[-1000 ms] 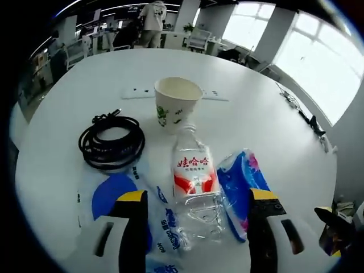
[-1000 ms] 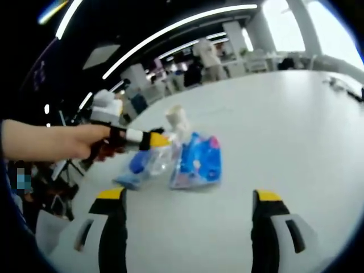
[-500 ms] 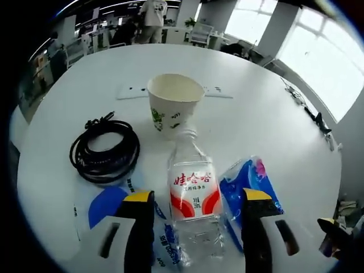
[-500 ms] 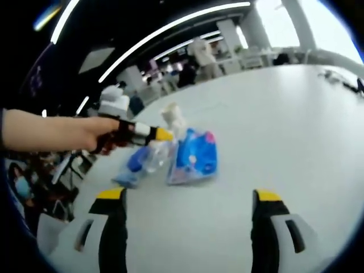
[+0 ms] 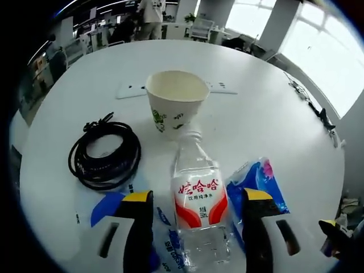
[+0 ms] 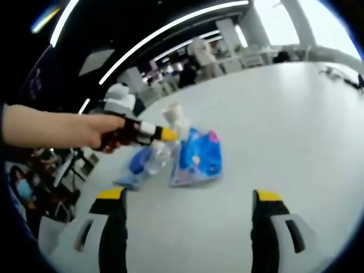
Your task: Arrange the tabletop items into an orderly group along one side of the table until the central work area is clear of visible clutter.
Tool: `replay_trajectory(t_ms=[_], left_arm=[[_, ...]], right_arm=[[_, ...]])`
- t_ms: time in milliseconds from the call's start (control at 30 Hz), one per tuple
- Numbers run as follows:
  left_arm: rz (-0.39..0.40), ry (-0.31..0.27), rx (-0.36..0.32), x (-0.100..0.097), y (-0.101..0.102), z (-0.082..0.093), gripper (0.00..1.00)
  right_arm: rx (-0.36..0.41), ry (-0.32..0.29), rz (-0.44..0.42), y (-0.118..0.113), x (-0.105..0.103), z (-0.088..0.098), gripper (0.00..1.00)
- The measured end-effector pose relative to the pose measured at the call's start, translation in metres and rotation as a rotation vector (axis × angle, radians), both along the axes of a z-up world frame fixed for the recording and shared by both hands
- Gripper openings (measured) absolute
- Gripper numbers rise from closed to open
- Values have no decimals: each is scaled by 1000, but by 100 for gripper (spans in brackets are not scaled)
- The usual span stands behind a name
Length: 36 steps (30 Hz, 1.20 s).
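Observation:
A clear plastic water bottle (image 5: pixel 199 199) with a red and white label lies on the white round table (image 5: pixel 273 119), neck toward a paper cup (image 5: pixel 175 102). My left gripper (image 5: pixel 197 196) is open, its yellow-tipped jaws on either side of the bottle with gaps. A blue packet (image 5: pixel 259 179) lies right of the bottle, another blue packet (image 5: pixel 108 206) left of it. A coiled black cable (image 5: pixel 105 153) rests at the left. In the right gripper view a hand holds the left gripper (image 6: pixel 165 135) over the bottle (image 6: pixel 154 158), beside the blue packet (image 6: pixel 197 158). My right gripper (image 6: pixel 189 196) is open and holds nothing.
A white power strip (image 5: pixel 133 89) lies behind the cup. Bare tabletop (image 6: pixel 296 114) stretches to the right in the right gripper view. Desks, chairs and a standing person (image 5: pixel 149 17) are beyond the table's far edge; windows are at the right.
My left gripper has moved forward along the bottle toward the cup, and its jaws have drawn slightly closer together. The right gripper has hardly moved.

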<state>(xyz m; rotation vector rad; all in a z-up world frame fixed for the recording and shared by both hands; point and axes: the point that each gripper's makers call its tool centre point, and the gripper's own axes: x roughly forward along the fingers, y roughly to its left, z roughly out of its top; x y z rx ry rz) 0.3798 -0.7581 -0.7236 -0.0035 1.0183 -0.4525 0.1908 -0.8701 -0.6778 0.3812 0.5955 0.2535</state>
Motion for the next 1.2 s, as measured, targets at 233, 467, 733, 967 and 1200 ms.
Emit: replay_trajectory(t_ms=[233, 467, 733, 967, 1200], left_arm=[[-1, 10, 4, 5, -4, 2, 62], [-9, 23, 37, 2, -2, -4, 65], [-7, 20, 39, 3, -6, -6, 63], [-11, 82, 59, -6, -7, -14, 53], [-9, 81, 83, -6, -5, -15, 47]], right_arm=[[5, 12, 2, 2, -3, -5, 88], [12, 11, -11, -2, -3, -6, 88], [17, 10, -16, -3, -2, -7, 88], [27, 10, -21, -2, -1, -9, 88], [33, 12, -28, -3, -1, -11, 88]])
